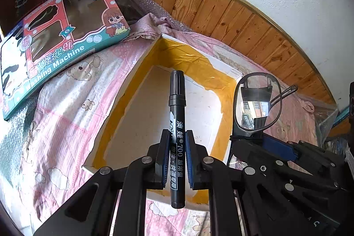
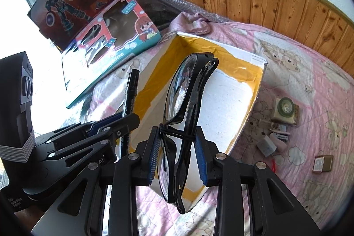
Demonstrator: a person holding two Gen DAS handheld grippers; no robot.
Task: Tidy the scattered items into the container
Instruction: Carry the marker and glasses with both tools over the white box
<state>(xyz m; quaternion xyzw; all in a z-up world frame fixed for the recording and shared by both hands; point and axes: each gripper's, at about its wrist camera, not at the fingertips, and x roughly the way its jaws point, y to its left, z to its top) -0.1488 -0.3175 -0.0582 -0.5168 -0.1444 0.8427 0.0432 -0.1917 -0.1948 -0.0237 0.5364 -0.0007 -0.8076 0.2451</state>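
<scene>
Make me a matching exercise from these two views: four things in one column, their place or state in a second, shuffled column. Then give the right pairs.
Things:
1. black marker
2. glasses
3. box
4. toy package

Place or state:
A. open, lined with yellow tape, nothing visible inside
B. clamped in the left gripper, cap pointing away
C. propped at the back left of the bed
D. folded, clamped in the right gripper

Pairs: 1-B, 2-D, 3-A, 4-C
</scene>
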